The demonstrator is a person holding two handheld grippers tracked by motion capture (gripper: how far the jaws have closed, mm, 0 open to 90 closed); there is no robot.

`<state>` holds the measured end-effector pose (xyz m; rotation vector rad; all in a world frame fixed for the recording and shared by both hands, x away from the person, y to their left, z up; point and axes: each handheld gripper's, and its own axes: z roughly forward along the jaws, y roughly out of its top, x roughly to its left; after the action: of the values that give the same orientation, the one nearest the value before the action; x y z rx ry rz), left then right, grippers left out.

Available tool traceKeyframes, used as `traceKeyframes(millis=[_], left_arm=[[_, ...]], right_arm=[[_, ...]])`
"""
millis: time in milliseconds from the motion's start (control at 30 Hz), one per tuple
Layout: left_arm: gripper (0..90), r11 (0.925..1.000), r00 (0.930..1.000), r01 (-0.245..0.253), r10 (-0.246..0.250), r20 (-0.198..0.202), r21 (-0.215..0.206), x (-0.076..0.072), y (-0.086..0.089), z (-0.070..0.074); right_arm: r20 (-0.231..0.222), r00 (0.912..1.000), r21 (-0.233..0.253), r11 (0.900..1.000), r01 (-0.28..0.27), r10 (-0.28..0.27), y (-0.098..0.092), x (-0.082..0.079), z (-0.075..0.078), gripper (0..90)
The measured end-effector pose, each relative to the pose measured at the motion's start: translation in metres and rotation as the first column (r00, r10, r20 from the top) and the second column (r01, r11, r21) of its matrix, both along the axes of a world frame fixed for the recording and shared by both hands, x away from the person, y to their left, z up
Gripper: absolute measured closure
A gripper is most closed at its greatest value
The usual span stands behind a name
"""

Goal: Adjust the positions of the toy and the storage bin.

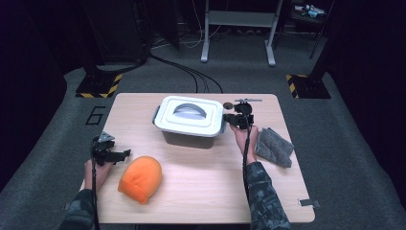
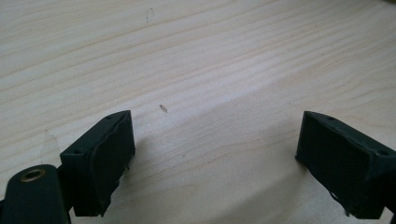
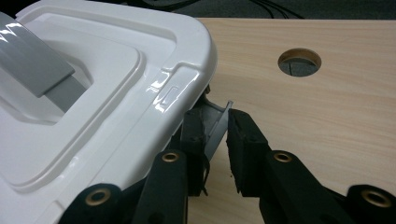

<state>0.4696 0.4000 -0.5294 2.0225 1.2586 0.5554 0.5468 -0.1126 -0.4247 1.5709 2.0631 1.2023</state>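
— Right gripper?
— Pinched on the grey latch at the box's right end, one jaw on each side of the thin flap, tight against it. Seen from above at the same spot, hard against the right edge of the lid.

— And the box itself?
— Sitting toward the far middle of the table, grey below, white lid on top, lid down. Grey handle lying flat in the hollow of the lid. Up close, glossy white lid with the handle at far left, latch just under the lid's corner.

— Left gripper?
— Jaws spread wide, nothing between them, just bare wood beneath. From above, hovering or resting low near the table's left edge, pointed to the right; cannot tell whether touching the wood.

— Anything close to it?
— Orange cushion-like lump, just beside the open jaws, toward the near side. Not touched.

— Other things on the table?
— Grey cloth, crumpled, right of the right hand, near it but apart. Round hole in the tabletop beyond the latch, also seen as a dark spot just behind the right gripper.

— Hands?
— Left hand around the left gripper's grip, patterned sleeves coming in from the near edge.
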Motion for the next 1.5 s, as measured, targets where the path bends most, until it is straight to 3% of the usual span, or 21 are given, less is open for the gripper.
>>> traceKeyframes(millis=[600,800,967,1100,1267,1400,1500], left_arm=[[11.1,1.0000,1.0000,0.000,0.000,0.001,0.000,0.000,0.000,0.000],[11.1,1.0000,1.0000,0.000,0.000,-0.001,-0.001,0.000,0.000,0.000],[11.1,1.0000,1.0000,-0.001,0.001,0.000,0.000,0.000,0.000,0.000],[11.1,1.0000,1.0000,-0.001,0.001,0.000,0.000,0.000,0.000,0.000],[11.1,1.0000,1.0000,-0.001,0.001,0.000,0.000,0.000,0.000,0.000],[11.1,1.0000,1.0000,-0.001,0.001,0.001,0.000,0.000,0.000,0.000],[11.1,1.0000,1.0000,-0.001,0.001,0.000,0.000,0.000,0.000,0.000]], right_arm=[[-0.003,1.0000,-0.014,1.000,0.007,-0.007,-0.004,-0.012,0.001,74.8],[0.002,0.9998,-0.046,0.999,-0.020,0.021,-0.010,-0.015,0.008,53.5],[0.050,0.9966,-0.066,0.996,-0.061,0.065,-0.016,-0.020,0.023,28.7],[0.073,0.9898,-0.083,0.990,-0.116,0.122,-0.009,-0.021,0.034,17.9],[0.082,0.9731,-0.118,0.972,-0.205,0.215,0.008,-0.019,0.039,11.5],[0.089,0.9548,-0.144,0.952,-0.270,0.284,0.025,-0.013,0.038,14.8],[0.084,0.9403,-0.156,0.936,-0.315,0.330,0.037,-0.009,0.037,23.6]])
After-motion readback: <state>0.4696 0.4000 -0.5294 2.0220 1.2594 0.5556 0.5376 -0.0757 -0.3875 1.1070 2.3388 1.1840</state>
